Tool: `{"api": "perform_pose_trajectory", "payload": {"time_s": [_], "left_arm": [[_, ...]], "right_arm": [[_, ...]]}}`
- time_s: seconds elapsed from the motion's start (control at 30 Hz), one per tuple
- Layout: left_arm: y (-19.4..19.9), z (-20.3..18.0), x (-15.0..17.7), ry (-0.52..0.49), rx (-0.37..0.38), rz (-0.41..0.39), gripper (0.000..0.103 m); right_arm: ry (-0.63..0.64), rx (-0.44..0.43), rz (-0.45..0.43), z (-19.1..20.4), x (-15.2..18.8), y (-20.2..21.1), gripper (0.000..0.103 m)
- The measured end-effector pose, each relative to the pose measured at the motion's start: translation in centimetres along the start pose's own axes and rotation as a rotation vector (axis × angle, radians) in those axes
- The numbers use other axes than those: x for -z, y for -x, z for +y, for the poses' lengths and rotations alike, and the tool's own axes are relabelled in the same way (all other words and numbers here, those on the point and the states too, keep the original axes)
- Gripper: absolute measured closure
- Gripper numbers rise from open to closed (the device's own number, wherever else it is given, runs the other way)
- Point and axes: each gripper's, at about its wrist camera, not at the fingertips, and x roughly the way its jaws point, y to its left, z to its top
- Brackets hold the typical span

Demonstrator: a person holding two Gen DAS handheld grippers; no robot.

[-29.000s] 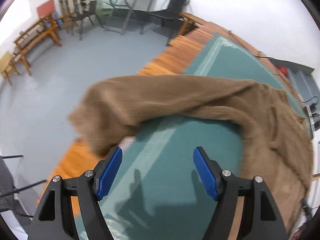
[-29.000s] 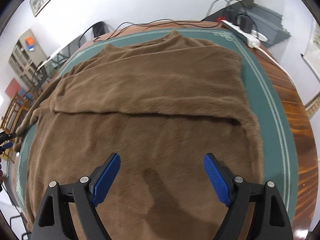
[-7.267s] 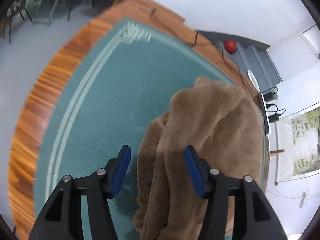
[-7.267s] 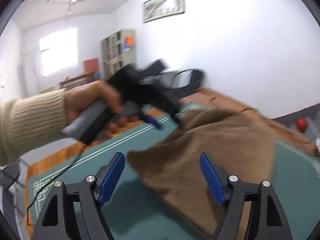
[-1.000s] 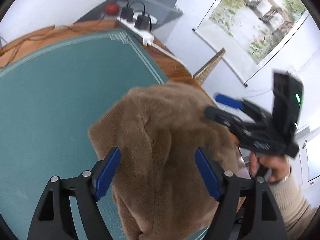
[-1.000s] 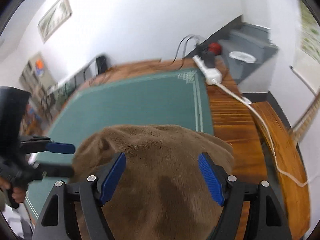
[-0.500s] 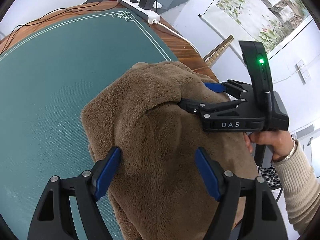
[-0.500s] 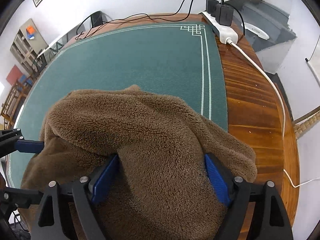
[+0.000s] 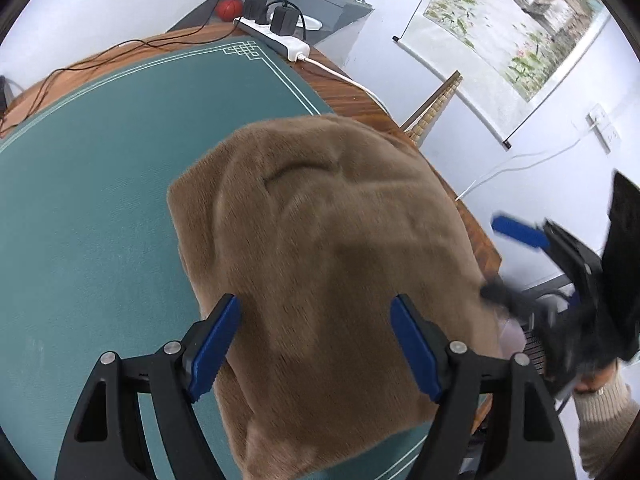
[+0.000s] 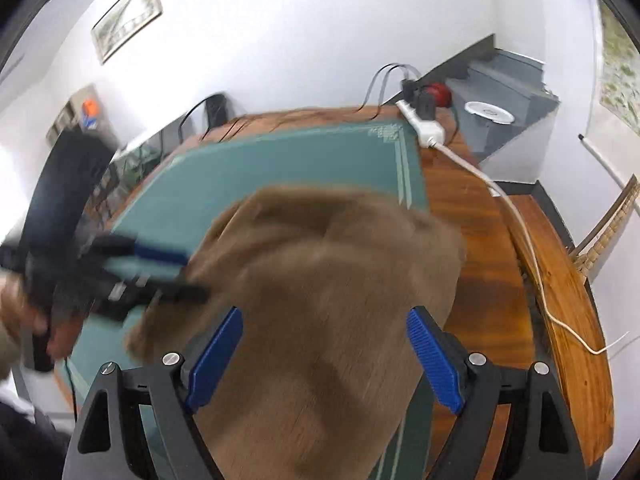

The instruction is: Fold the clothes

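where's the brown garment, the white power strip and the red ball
brown garment (image 9: 320,264), left wrist view, middle of the folded top
white power strip (image 9: 276,38), left wrist view, its white body
red ball (image 9: 229,8), left wrist view, its centre

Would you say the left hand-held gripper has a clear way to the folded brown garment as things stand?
Probably yes: the left hand-held gripper is open right above the brown garment, with nothing between. The right hand-held gripper is off to the side.
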Motion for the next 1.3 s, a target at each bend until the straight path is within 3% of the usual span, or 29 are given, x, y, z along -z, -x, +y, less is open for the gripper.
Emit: {"api": "perform_pose_trajectory", "payload": {"time_s": [0.13, 0.2, 0.33, 0.53, 0.83, 1.1, 1.3], "left_arm": [[-1.5, -1.4, 1.4, -0.021, -0.053, 0.001, 0.017], [-2.1, -1.9, 1.9, -0.052, -0.08, -0.012, 0.014], [-3.4, -2.1, 2.5, -0.079, -0.12, -0.032, 0.004], [-3.9, -2.0, 2.8, -0.043, -0.144, -0.035, 0.001], [-1.7, -1.2, 3.1, 0.069, -0.184, 0.022, 0.001], [1.6, -4.1, 4.1, 0.0, -0.376, -0.072, 0.001], [3.0, -5.4, 4.4, -0.02, -0.36, -0.089, 0.001]], "right_arm": [[0.003, 0.005, 0.079, 1.5, 3.2, -1.9, 0.017], [0.034, 0.065, 0.09, 1.8, 4.0, -3.3, 0.015], [0.054, 0.105, 0.078, 2.4, 5.0, -5.6, 0.0], [0.049, 0.126, 0.045, 2.7, 5.4, -6.1, 0.0], [-0.08, 0.137, 0.039, 2.1, 3.7, -3.5, 0.0], [-0.209, 0.199, -0.046, 0.8, 3.3, 1.7, 0.0], [-0.226, 0.246, -0.065, 0.4, 3.4, 3.1, 0.0]]}}
